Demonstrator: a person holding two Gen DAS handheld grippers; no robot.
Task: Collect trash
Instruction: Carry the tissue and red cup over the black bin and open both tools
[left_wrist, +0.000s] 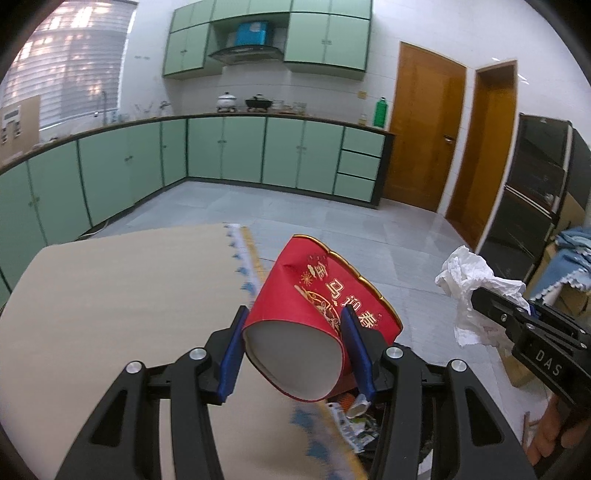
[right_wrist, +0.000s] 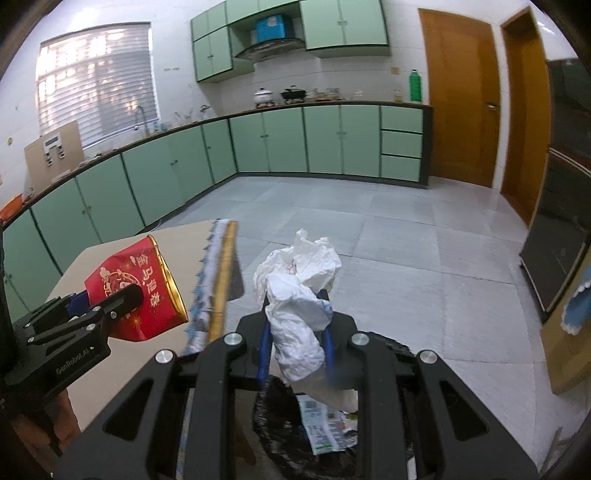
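Note:
A red paper cup (left_wrist: 314, 314) with gold lettering lies squashed between the blue pads of my left gripper (left_wrist: 293, 328), which is shut on it at the table's right edge. From the right wrist view the same cup (right_wrist: 147, 291) shows at the left, beside the left gripper (right_wrist: 107, 306). My right gripper (right_wrist: 295, 332) is shut on a crumpled white plastic bag (right_wrist: 299, 295). That bag (left_wrist: 469, 284) and the right gripper (left_wrist: 491, 306) appear at the right of the left wrist view. Below both sits a black-lined trash bin (right_wrist: 280, 424) with paper scraps (right_wrist: 325, 424) inside.
A beige table (left_wrist: 122, 314) with a fringed cloth edge (left_wrist: 243, 254) fills the lower left. Green cabinets (right_wrist: 258, 144) line the far walls, with two wooden doors (right_wrist: 461, 96) at the right. A dark glass cabinet (left_wrist: 535, 192) and blue cloth (left_wrist: 572, 258) stand at the right. Grey floor tiles (right_wrist: 406, 240) lie beyond.

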